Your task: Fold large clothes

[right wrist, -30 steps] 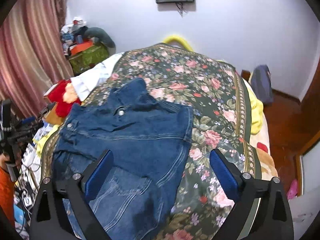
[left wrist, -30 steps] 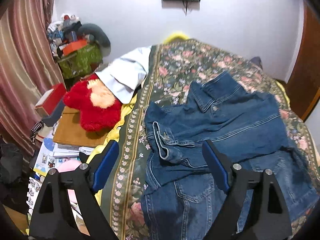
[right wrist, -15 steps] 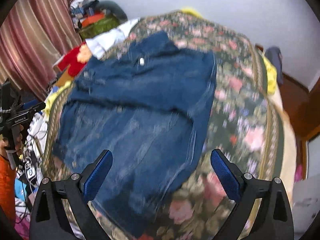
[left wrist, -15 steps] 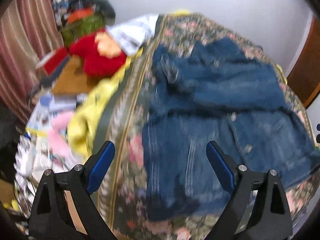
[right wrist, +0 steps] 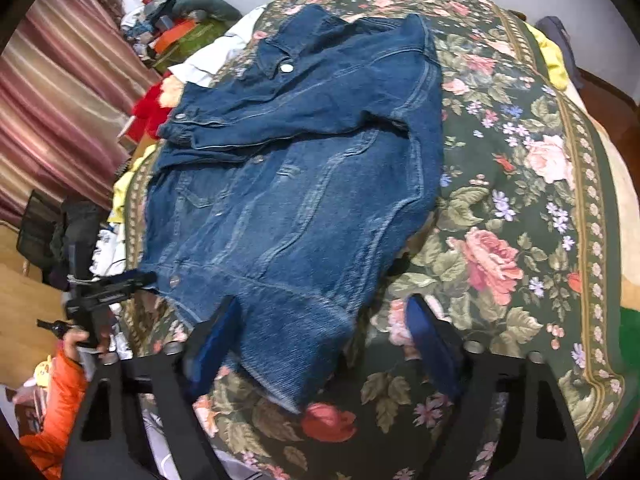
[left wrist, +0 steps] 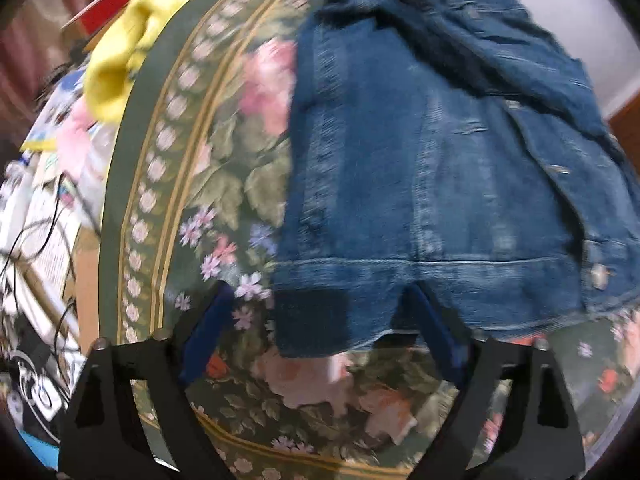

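Observation:
A blue denim jacket (right wrist: 304,168) lies on the floral bedspread (right wrist: 520,208), collar at the far end and one sleeve folded across the chest. In the left wrist view the jacket's hem (left wrist: 420,272) fills the centre. My left gripper (left wrist: 320,332) is open, close over the hem's left corner, its jaws on either side of it. My right gripper (right wrist: 324,336) is open, close over the hem's right corner. The left gripper also shows in the right wrist view (right wrist: 108,292), at the hem's left end.
A yellow cloth (left wrist: 120,48) hangs off the bed's left side, with papers and cables (left wrist: 44,216) on the floor below. A red plush (right wrist: 152,108), white cloth (right wrist: 216,56) and striped curtain (right wrist: 60,92) are at far left. A green object (right wrist: 630,332) lies at the right edge.
Both grippers have dropped from a high view of the whole bed to just above the jacket's near hem. Both stay open.

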The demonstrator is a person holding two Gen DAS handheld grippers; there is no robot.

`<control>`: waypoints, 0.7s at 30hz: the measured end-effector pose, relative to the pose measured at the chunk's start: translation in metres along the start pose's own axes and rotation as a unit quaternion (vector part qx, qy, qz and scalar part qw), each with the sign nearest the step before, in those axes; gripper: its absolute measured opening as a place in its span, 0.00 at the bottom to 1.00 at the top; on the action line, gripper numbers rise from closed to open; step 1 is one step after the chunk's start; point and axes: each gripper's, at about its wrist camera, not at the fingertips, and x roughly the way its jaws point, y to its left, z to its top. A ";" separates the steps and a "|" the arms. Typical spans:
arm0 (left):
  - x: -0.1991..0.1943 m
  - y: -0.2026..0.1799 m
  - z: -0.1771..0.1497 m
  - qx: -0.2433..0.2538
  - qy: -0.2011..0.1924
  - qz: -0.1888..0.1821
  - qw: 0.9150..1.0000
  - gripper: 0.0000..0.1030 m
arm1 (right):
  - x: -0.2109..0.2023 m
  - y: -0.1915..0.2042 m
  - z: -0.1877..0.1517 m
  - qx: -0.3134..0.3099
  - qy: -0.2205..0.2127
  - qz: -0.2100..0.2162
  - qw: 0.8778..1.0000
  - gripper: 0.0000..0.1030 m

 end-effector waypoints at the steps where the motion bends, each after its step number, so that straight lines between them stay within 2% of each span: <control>1: 0.004 0.001 -0.002 -0.016 0.008 -0.020 1.000 0.65 | -0.001 0.001 -0.001 -0.001 -0.001 0.006 1.000 0.61; 2: 0.005 0.002 -0.005 -0.029 0.008 -0.036 0.999 0.53 | -0.001 0.002 -0.001 -0.002 -0.001 0.010 1.000 0.50; 4: 0.001 -0.001 -0.007 -0.033 0.000 -0.032 0.999 0.46 | 0.000 0.006 -0.002 -0.006 -0.002 0.014 1.000 0.37; 6: -0.004 -0.009 -0.008 -0.018 -0.009 -0.017 1.000 0.28 | -0.001 0.008 -0.002 -0.006 -0.006 0.016 1.000 0.31; 9: -0.018 -0.016 -0.005 -0.001 -0.020 -0.013 1.000 0.17 | -0.004 0.008 0.002 -0.006 -0.015 0.028 0.999 0.24; 14: -0.057 -0.025 0.018 0.020 -0.064 -0.025 0.997 0.12 | -0.014 0.018 0.022 -0.034 -0.033 0.029 0.998 0.20; 17: -0.084 -0.036 0.034 0.029 -0.095 -0.048 0.994 0.12 | -0.020 0.025 0.038 -0.052 -0.052 0.029 0.997 0.19; 21: -0.132 -0.055 0.065 0.049 -0.157 -0.075 0.983 0.11 | -0.032 0.029 0.067 -0.059 -0.086 0.024 0.994 0.19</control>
